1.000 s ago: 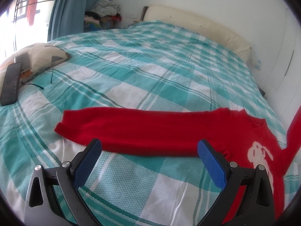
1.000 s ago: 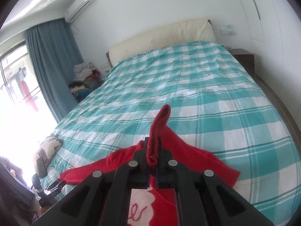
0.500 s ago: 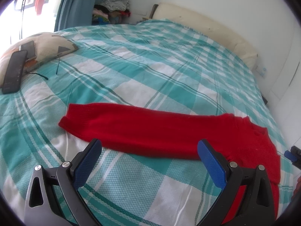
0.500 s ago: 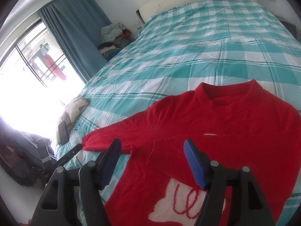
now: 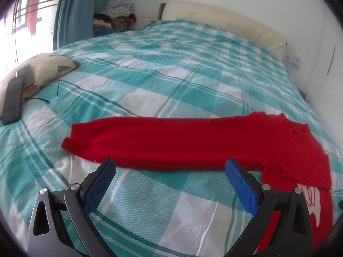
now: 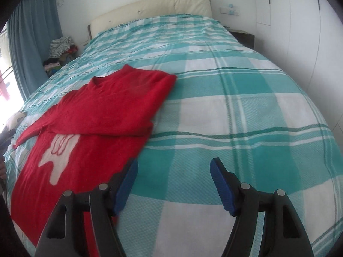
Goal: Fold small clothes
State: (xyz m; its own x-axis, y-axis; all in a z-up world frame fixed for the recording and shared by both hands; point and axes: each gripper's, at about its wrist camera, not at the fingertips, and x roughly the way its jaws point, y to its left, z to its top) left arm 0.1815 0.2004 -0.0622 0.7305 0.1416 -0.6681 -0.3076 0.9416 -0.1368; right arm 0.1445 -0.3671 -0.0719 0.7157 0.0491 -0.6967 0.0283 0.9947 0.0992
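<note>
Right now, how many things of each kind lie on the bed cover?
Red sweater: 1
Patterned cushion: 1
Black remote-like bar: 1
Dark flat device on the cushion: 1
Total: 4

We see a teal-and-white checked bedspread [image 5: 171, 75] covering the bed, a cream padded headboard [image 6: 154, 6] at its far end. At the near left lies a patterned cushion [image 5: 49, 64] with a black remote [image 5: 12, 100] beside it. A blue curtain [image 5: 85, 6] hangs far left, beside a pile of clothes [image 5: 115, 15].
</note>
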